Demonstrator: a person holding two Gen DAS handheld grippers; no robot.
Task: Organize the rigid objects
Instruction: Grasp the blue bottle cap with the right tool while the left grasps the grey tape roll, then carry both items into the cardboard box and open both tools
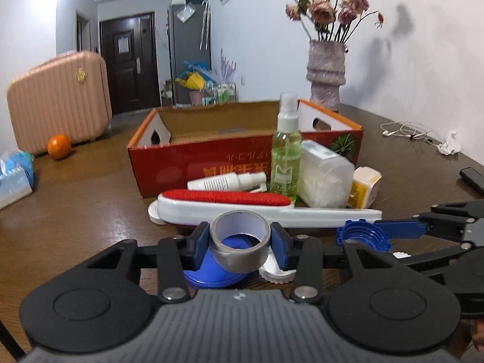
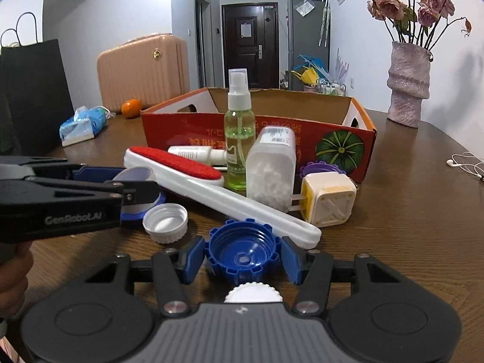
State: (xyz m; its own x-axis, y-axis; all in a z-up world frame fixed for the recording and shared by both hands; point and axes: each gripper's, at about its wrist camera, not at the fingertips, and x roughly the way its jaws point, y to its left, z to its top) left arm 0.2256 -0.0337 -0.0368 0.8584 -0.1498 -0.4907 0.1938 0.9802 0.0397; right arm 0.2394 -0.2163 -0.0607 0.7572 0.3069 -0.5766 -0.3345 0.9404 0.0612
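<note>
My left gripper (image 1: 240, 243) is shut on a grey tape roll (image 1: 240, 251) and holds it just above a blue lid (image 1: 211, 272) on the table. My right gripper (image 2: 242, 257) is shut on a blue ridged cap (image 2: 242, 252), also seen in the left wrist view (image 1: 363, 236). Behind them lie a red and white lint brush (image 2: 193, 175), a green spray bottle (image 2: 239, 139), a white bottle lying flat (image 1: 227, 181), a clear tub of cotton swabs (image 2: 270, 169) and a yellow-white plug (image 2: 328, 199). An open red cardboard box (image 2: 272, 139) stands behind these.
White caps (image 2: 165, 219) lie near the grippers, and a purple cap (image 2: 317, 169) by the box. A vase of flowers (image 2: 408, 84), earphones (image 2: 466, 163), tissue pack (image 2: 83, 125), orange (image 2: 131, 108), pink suitcase (image 2: 142, 69) and black bag (image 2: 33, 90) surround the work area.
</note>
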